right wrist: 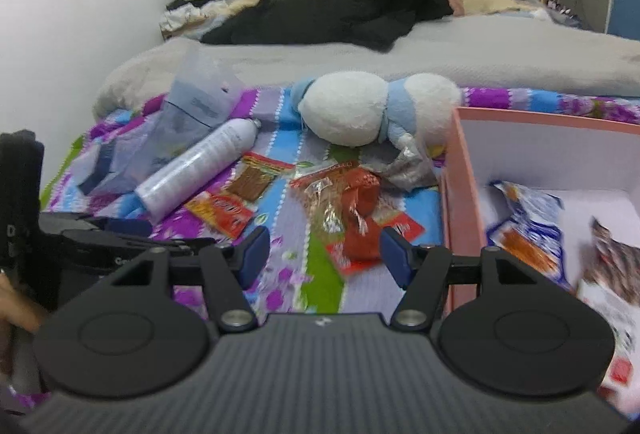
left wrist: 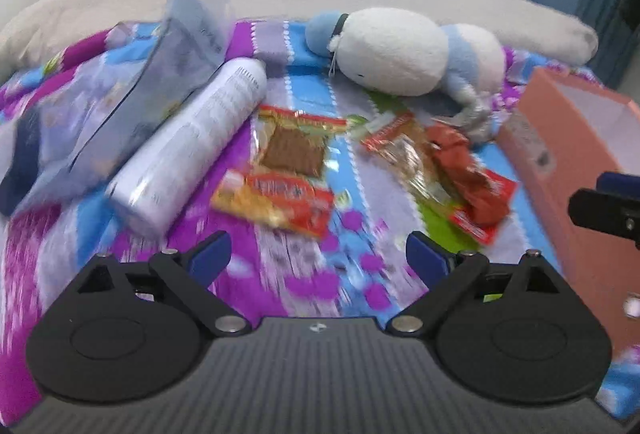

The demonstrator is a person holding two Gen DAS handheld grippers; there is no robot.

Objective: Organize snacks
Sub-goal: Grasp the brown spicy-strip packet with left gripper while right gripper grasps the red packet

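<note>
Several red and orange snack packets lie on the patterned blanket: an orange one (left wrist: 276, 204), a brown-windowed one (left wrist: 298, 142), a clear one (left wrist: 404, 150) and a crumpled red one (left wrist: 472, 182). My left gripper (left wrist: 318, 258) is open and empty just short of them. My right gripper (right wrist: 322, 254) is open and empty above the crumpled red packet (right wrist: 362, 222). A pink box (right wrist: 452, 194) on the right holds a blue snack bag (right wrist: 528, 218) and other packets.
A white spray can (left wrist: 192, 142) and clear plastic bags (left wrist: 120, 102) lie at the left. A white and blue plush toy (left wrist: 400, 50) lies behind the snacks. Dark clothes (right wrist: 352, 6) are piled on the bed's far side.
</note>
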